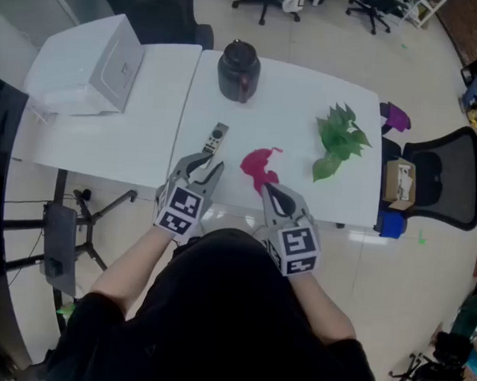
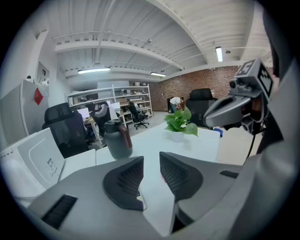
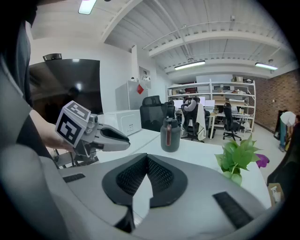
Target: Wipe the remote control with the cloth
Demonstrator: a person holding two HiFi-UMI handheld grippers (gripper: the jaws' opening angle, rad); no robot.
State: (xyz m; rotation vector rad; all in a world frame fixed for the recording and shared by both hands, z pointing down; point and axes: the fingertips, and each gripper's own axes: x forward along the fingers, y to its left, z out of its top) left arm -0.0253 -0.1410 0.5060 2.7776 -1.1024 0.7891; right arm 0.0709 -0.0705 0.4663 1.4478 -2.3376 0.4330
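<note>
Lying just ahead of the left gripper point(image 1: 204, 166) — jaws parted, empty — the remote control point(image 1: 215, 137) looks light, rigid, slippery; clamp its long edges. Just beyond the right gripper point(image 1: 268, 188), jaws pressed together, the limp cloth point(image 1: 258, 166) suits pinching a raised fold.

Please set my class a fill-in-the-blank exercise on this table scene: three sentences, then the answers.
1. The cloth lies between the remote and the ____.
2. Of the left tool and the right tool, only the ____ one has open jaws.
3. The right tool holds ____.
Missing words: plant; left; nothing.
</note>
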